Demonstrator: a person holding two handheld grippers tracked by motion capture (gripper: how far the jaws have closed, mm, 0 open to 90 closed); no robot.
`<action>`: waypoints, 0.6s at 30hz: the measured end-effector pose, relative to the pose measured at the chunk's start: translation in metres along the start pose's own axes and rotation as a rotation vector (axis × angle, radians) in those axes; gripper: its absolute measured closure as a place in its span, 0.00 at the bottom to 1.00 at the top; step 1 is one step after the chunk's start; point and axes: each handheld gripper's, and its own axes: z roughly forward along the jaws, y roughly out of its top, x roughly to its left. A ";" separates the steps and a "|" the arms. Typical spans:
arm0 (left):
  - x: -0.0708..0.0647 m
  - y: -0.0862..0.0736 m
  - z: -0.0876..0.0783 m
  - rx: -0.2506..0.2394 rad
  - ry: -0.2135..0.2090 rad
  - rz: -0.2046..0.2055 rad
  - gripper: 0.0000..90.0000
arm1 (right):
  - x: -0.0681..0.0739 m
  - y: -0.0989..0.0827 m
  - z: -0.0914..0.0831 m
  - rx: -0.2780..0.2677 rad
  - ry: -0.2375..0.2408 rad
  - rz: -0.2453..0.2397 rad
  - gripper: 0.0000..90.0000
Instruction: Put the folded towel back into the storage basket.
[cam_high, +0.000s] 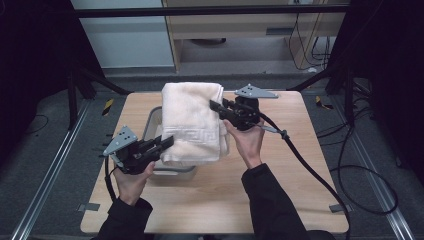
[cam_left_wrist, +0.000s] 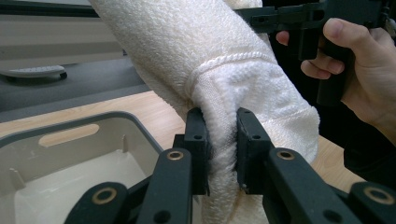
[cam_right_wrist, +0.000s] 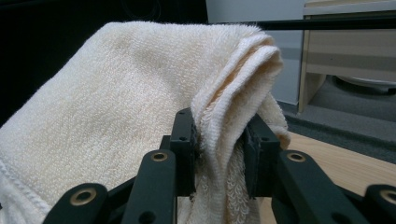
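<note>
A folded cream towel (cam_high: 192, 122) hangs lifted above a grey plastic bin (cam_high: 151, 122) on the wooden table. My left gripper (cam_high: 167, 141) is shut on the towel's near corner; in the left gripper view its jaws pinch a bunched fold of the towel (cam_left_wrist: 252, 88) at my left gripper (cam_left_wrist: 222, 149), with the bin (cam_left_wrist: 70, 128) below to the left. My right gripper (cam_high: 215, 106) is shut on the towel's right edge. In the right gripper view the towel (cam_right_wrist: 130, 98) drapes leftward from my right gripper (cam_right_wrist: 219, 154), its layered hem squeezed between the pads.
The wooden table (cam_high: 280, 195) has bare surface in front and to the right. A black cable (cam_high: 310, 165) trails from the right gripper across the table's right side. Dark frame legs and floor rails stand around the table; a cabinet stands beyond.
</note>
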 end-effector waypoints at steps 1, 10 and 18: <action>0.001 0.000 -0.001 -0.001 0.003 -0.002 0.85 | 0.001 0.000 0.002 0.001 0.002 -0.004 0.77; 0.012 -0.001 -0.012 -0.003 0.018 -0.008 0.85 | 0.012 0.002 0.018 0.010 0.014 -0.014 0.77; 0.020 -0.001 -0.020 -0.004 0.031 -0.015 0.85 | 0.019 0.005 0.029 0.016 0.024 -0.018 0.77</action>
